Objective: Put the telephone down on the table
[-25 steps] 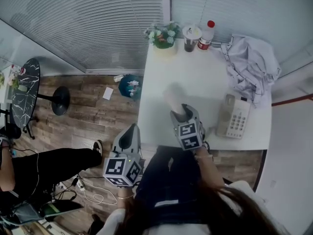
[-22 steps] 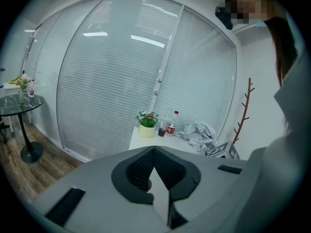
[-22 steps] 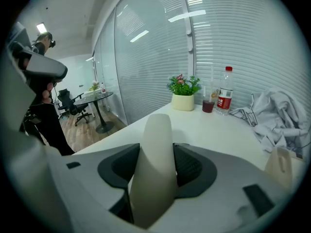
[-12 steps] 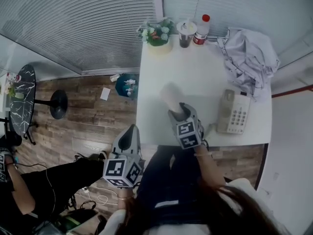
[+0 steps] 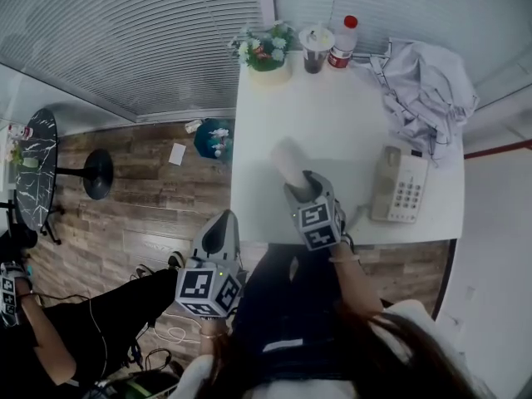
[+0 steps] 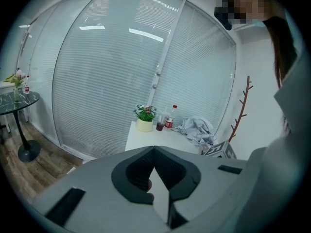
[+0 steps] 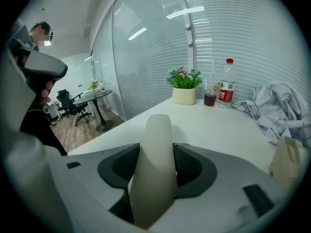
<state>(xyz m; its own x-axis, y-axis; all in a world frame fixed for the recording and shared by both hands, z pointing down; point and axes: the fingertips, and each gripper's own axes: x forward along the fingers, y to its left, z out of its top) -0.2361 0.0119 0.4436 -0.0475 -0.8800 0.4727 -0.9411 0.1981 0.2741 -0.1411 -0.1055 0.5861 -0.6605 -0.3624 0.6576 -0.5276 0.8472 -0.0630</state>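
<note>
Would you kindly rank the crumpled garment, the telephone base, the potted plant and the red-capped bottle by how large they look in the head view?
1. crumpled garment, clearly largest
2. telephone base
3. potted plant
4. red-capped bottle, smallest
Plant and bottle stand farthest from the camera, so distance may shrink them.

- The handset (image 5: 291,163), centre frame, is showing smooth cream plastic.
- The desk (image 5: 332,115) is looking white and smooth.
- The floor (image 5: 141,206), at left, is showing brown wood planks.
- The cloth (image 5: 428,90), upper right, is lying crumpled.
</note>
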